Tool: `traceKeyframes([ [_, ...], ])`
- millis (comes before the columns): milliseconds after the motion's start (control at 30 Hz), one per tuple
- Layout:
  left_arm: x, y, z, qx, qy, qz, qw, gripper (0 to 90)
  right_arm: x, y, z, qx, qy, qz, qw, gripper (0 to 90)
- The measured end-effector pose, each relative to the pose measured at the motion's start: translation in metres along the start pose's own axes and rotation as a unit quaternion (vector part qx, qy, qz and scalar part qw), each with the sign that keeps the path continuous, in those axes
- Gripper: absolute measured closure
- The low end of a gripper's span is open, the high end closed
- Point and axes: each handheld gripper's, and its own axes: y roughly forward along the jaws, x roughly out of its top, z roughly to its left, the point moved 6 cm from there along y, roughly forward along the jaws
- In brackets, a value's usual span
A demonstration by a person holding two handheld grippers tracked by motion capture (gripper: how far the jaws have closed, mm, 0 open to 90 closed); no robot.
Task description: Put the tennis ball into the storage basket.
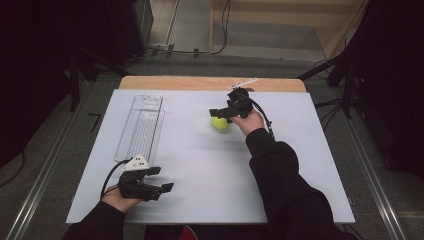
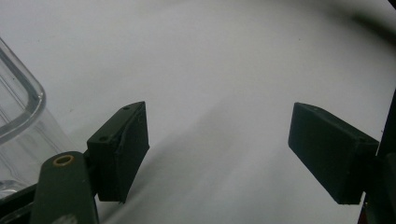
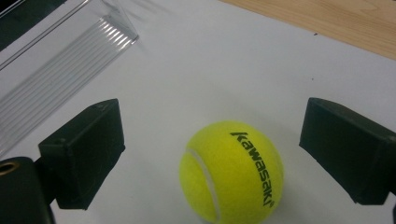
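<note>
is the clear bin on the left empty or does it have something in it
Empty, as far as the views show. In the high view the clear bin shows just its ribbed floor, and the tennis ball sits out on the white table.

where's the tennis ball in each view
High view: tennis ball right of centre, just under the right gripper.
Left gripper view: not in it.
Right gripper view: ball at bottom centre, between the open jaws.
Shared landmark: the clear tray at each picture's left.
</note>
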Motion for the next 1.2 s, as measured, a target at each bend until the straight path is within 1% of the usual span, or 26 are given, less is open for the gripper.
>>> traceKeyframes([
  [133, 0.000, 0.000, 0.000, -0.001, -0.001, -0.001, 1.0000, 21.1, 0.000, 0.003, 0.000, 0.001, 0.000, 0.007, 1.0000, 4.8],
  [167, 0.000, 0.000, 0.000, -0.001, -0.001, -0.001, 1.0000, 21.1, -0.001, 0.004, 0.000, 0.001, -0.007, 0.010, 0.9999, 4.8],
  [200, 0.000, 0.000, 0.000, -0.001, -0.001, -0.001, 1.0000, 21.1, -0.003, 0.006, 0.001, 0.002, -0.017, 0.024, 0.9996, 4.8],
  [333, 0.000, 0.000, 0.000, -0.001, -0.001, -0.001, 1.0000, 21.1, -0.006, 0.009, 0.000, -0.001, -0.017, 0.031, 0.9994, 4.8],
  [367, 0.000, 0.000, 0.000, -0.001, -0.001, -0.001, 1.0000, 21.1, -0.007, 0.010, -0.001, -0.005, -0.016, 0.032, 0.9993, 4.8],
  [867, 0.000, -0.001, 0.000, -0.002, 0.000, -0.001, 1.0000, 21.1, -0.011, 0.017, -0.002, -0.010, -0.005, 0.025, 0.9996, 4.8],
  [1100, 0.000, -0.001, 0.000, -0.001, 0.000, 0.000, 1.0000, 21.1, -0.014, 0.021, -0.003, -0.012, -0.006, 0.024, 0.9996, 4.8],
  [1200, 0.000, -0.001, 0.000, -0.001, 0.000, -0.001, 1.0000, 21.1, -0.016, 0.022, -0.004, -0.017, -0.012, 0.022, 0.9995, 4.8],
])
